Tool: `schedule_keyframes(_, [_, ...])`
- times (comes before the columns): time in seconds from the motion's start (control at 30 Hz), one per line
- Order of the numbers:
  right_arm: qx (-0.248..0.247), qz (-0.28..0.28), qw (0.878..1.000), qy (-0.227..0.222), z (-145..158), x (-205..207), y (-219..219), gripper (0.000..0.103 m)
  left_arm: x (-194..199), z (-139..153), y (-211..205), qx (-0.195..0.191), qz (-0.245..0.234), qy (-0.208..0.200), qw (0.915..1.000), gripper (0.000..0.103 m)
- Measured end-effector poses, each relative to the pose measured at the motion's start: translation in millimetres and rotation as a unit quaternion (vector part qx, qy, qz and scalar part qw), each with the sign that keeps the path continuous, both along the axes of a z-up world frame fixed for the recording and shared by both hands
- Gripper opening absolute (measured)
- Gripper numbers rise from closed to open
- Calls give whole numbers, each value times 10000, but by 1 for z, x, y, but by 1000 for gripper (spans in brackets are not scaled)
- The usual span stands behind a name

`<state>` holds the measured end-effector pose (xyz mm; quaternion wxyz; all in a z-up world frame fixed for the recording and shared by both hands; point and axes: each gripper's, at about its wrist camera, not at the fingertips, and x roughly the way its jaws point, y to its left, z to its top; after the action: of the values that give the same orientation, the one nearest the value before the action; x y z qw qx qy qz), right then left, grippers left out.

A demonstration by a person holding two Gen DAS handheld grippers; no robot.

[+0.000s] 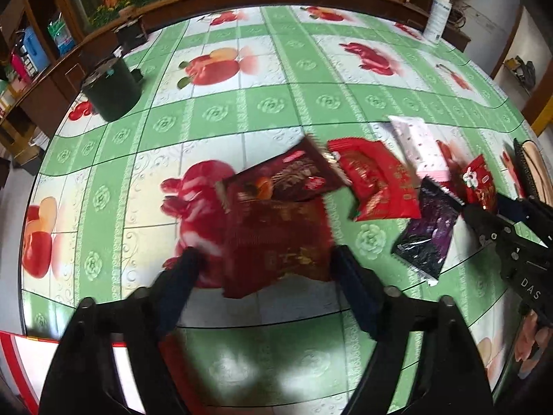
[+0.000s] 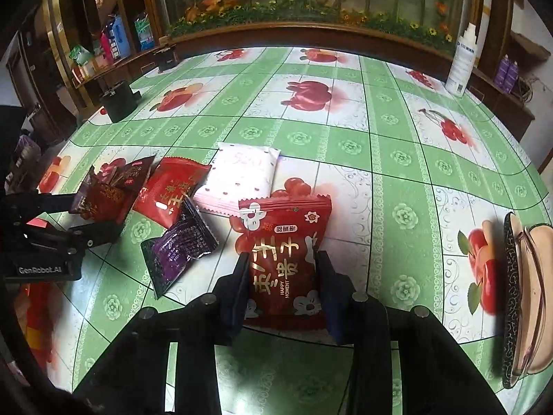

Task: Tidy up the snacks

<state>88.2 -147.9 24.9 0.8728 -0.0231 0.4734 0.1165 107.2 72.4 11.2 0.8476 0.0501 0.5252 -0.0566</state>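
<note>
Several snack packets lie on the green fruit-print tablecloth point(image 1: 269, 103). My left gripper point(image 1: 266, 259) stands open around a blurred dark red packet point(image 1: 276, 242), with a second dark red packet point(image 1: 290, 176) just beyond it. My right gripper point(image 2: 283, 269) is shut on a red packet with white flowers point(image 2: 283, 249). It also shows in the left wrist view point(image 1: 478, 181). Between them lie a bright red packet point(image 2: 169, 192), a purple packet point(image 2: 178, 245) and a white-pink packet point(image 2: 242, 173).
A dark round tin point(image 1: 110, 86) stands at the far left of the table and a white bottle point(image 2: 461, 65) at the far right. An open glasses case point(image 2: 525, 294) lies at the right edge. A red-and-white box point(image 1: 24, 363) sits at my lower left.
</note>
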Motion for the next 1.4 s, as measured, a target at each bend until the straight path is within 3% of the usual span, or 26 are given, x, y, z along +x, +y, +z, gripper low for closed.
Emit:
schedule_keyframes(0.03, [156,-18,9999,56,1,1,-3,36,-1,2,-2,-25,2,-27,10000,53])
schedule_keyframes(0.07, [350,-40,9993,122,2,2,-7,36,-1,4,-4,13,-14,-68,10000,44])
schedule_keyframes(0.2, [726,-180,9970,188,5,4,-19,36,-4,6,-12,145,-85,-195,9997,34])
schedule_keyframes(0.27, [853,-216,9959,206,7,4,-22,36,0,5,-11,55,-133,-194,9997,19])
schedule_keyframes(0.33, [934,-245,9951,192,9,3,-25,36,1,5,-13,124,-165,-253,9995,17])
schedule_keyframes(0.6, [1007,-207,9945,217,10,3,-22,36,2,5,-11,6,-99,-226,9997,18])
schedule_keyframes(0.63, [998,-228,9944,250,9,3,-22,36,3,5,-10,23,-51,-190,9998,25])
schedule_keyframes(0.67, [996,-250,9943,296,7,4,-22,36,4,5,-9,40,27,-143,9999,45])
schedule_keyframes(0.73, [1030,-276,9937,346,5,5,-24,36,8,3,-4,1,164,-38,9999,74])
schedule_keyframes(0.77, [1043,-283,9935,368,4,5,-24,36,9,2,-3,-23,213,-46,9998,75])
schedule_keyframes(0.9, [1067,-263,9931,403,3,6,-22,36,9,-1,-1,-135,287,-199,9993,74])
schedule_keyframes(0.93, [1065,-259,9931,408,3,6,-22,36,8,-1,-2,-155,300,-245,9991,62])
schedule_keyframes(0.97, [1060,-259,9932,405,3,6,-21,36,6,0,-3,-161,264,-356,9989,43])
schedule_keyframes(1.03, [1074,-272,9930,404,3,6,-22,36,6,2,-6,-77,165,-412,9990,22])
schedule_keyframes(1.1, [1061,-269,9932,396,2,7,-22,36,6,2,-9,26,101,-447,9989,13])
schedule_keyframes(1.3, [1077,-263,9930,404,2,6,-22,36,5,5,-4,-182,197,-280,9992,12])
schedule_keyframes(1.33, [1086,-270,9929,406,2,6,-22,36,3,7,-4,-101,213,-236,9994,18])
schedule_keyframes(1.4, [1100,-294,9927,409,2,6,-23,36,0,13,1,38,244,-234,9994,44])
